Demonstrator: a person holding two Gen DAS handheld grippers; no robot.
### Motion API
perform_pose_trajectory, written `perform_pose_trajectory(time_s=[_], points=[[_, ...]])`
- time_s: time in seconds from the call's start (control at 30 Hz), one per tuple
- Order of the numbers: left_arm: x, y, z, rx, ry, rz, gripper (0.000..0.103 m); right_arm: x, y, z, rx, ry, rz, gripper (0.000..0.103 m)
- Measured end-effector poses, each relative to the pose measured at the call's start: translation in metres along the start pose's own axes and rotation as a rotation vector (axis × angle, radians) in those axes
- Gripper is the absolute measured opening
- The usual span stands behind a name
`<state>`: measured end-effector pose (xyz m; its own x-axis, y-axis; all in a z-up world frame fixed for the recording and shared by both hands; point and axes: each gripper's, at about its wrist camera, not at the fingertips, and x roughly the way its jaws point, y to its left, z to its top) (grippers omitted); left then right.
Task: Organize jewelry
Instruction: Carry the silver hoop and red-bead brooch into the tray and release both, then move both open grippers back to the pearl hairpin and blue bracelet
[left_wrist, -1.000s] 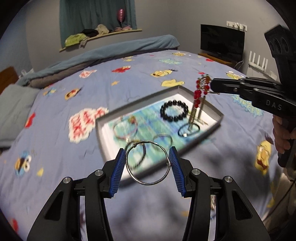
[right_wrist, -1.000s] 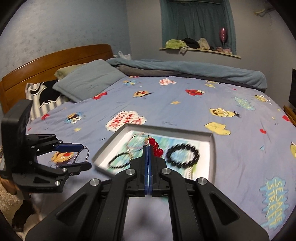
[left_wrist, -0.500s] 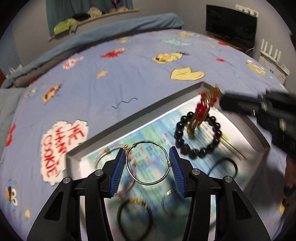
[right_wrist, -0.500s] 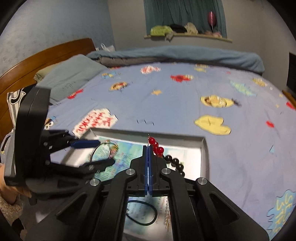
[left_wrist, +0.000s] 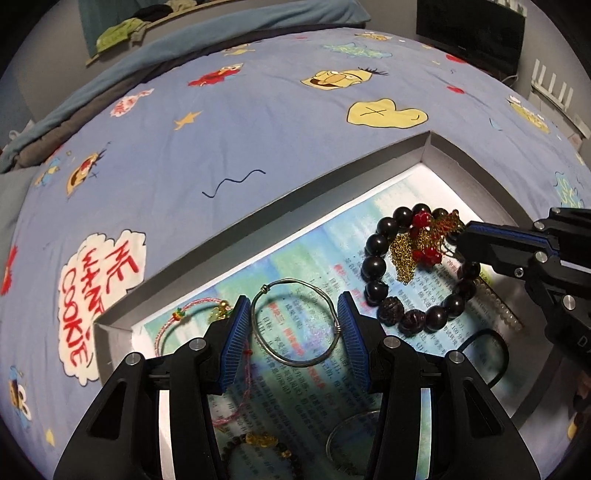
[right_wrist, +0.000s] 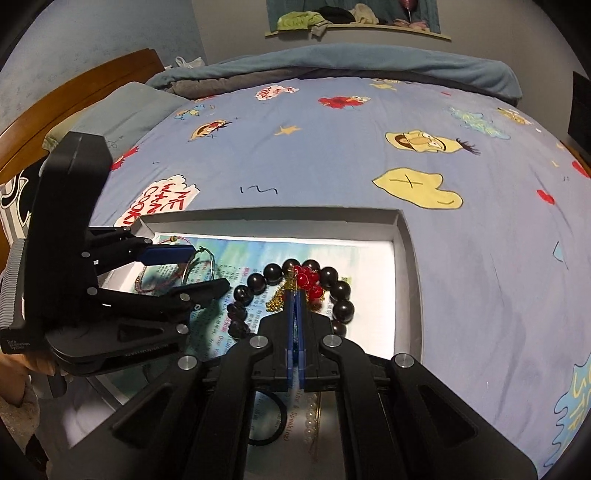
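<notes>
My left gripper is shut on a silver wire bangle and holds it low over the grey tray. It also shows in the right wrist view. My right gripper is shut on a red-bead and gold-chain necklace. The necklace lies bunched on the black bead bracelet in the tray. A pink cord bracelet lies at the tray's left end.
The tray sits on a blue cartoon bedspread. It also holds a black hair tie, a pearl strand, a dark beaded bracelet and a thin ring. A pillow and wooden headboard lie far left.
Both grippers have moved forward and down over the tray. The necklace, hanging in the air before, now rests piled on the black bead bracelet. The bangle stays held.
</notes>
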<state>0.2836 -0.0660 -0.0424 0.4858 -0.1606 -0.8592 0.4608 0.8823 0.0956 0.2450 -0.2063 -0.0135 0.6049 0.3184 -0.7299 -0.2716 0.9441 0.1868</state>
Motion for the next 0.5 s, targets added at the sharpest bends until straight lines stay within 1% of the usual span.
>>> perform_pose_trajectory(time_s=[0.13,0.2,0.27,0.33,0.4,0.47,0.5], points=[[-0.005,-0.002,-0.001,0.003,-0.015,-0.003,0.051,-0.001,-0.003,-0.001,0.011,0.001,-0.003,0.001],[-0.011,-0.001,-0.001,-0.008,-0.039,-0.012,0.052,-0.003,-0.006,-0.001,0.017,-0.006,-0.006,0.005],[-0.022,0.001,-0.003,-0.027,-0.069,-0.021,0.053,-0.009,-0.007,-0.002,0.025,-0.014,-0.009,0.014],[-0.035,0.003,-0.007,-0.047,-0.092,-0.038,0.055,-0.018,-0.009,-0.005,0.027,-0.030,-0.014,0.016],[-0.050,0.005,-0.014,-0.063,-0.120,-0.042,0.065,-0.028,-0.009,-0.008,0.024,-0.043,-0.021,0.020],[-0.063,0.006,-0.021,-0.078,-0.146,-0.043,0.069,-0.043,-0.008,-0.013,0.016,-0.067,-0.029,0.033],[-0.070,0.007,-0.025,-0.089,-0.156,-0.052,0.071,-0.051,-0.007,-0.016,0.014,-0.077,-0.031,0.035]])
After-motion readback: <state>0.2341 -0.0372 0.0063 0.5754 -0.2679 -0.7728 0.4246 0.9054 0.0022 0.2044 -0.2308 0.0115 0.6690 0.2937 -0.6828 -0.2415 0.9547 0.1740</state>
